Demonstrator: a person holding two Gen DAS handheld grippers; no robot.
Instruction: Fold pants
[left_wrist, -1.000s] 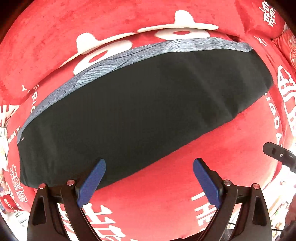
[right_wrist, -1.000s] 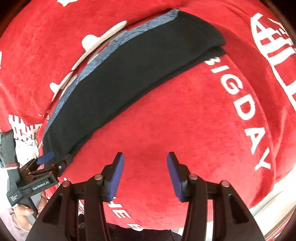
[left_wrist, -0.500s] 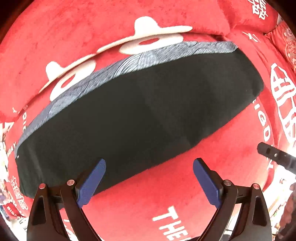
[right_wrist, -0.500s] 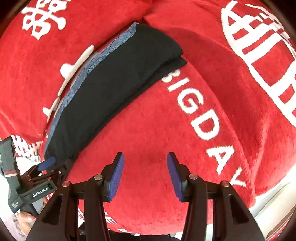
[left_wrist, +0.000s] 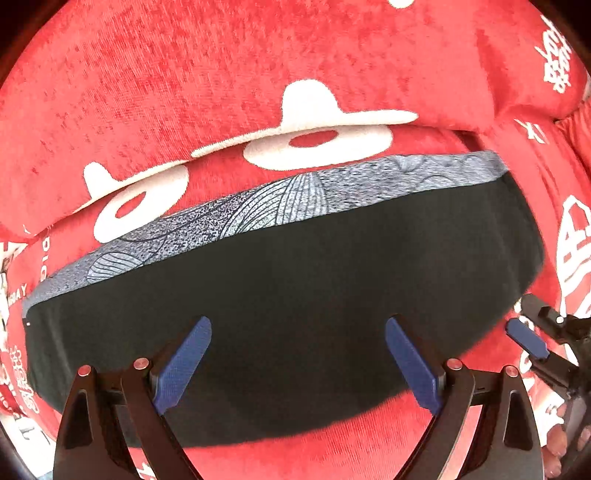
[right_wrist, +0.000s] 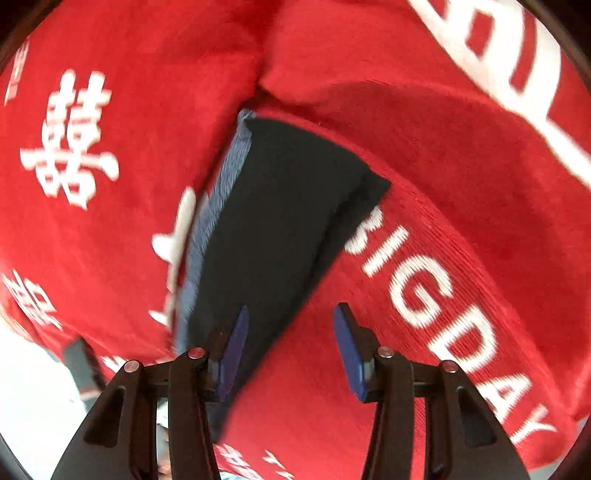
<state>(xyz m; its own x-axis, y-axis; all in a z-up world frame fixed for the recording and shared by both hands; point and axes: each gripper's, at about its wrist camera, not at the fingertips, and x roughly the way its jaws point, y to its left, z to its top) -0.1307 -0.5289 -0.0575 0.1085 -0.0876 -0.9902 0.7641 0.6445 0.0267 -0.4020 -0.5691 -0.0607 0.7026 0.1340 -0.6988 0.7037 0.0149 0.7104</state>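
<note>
Black pants (left_wrist: 295, 314), folded into a long strip, lie on the red blanket (left_wrist: 184, 92). My left tool (left_wrist: 295, 365) hangs wide open over mid-strip, holding nothing; my right tool (right_wrist: 288, 347), half open and empty, stands at one end, looking along its length.

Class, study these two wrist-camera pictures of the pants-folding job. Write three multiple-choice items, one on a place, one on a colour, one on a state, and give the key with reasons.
1. Where do the folded black pants lie?
A. on a red printed blanket
B. in a basket
C. on a wooden floor

2. What colour is the patterned band along the pants' far edge?
A. yellow
B. blue-grey
C. green

3. How stand the jaws of the left gripper?
A. shut on the pants
B. shut on nothing
C. open above the pants

Key: 1 A, red fabric with white lettering surrounds them; 2 B, the band reads blue-grey; 3 C, its blue pads stand wide apart.
</note>
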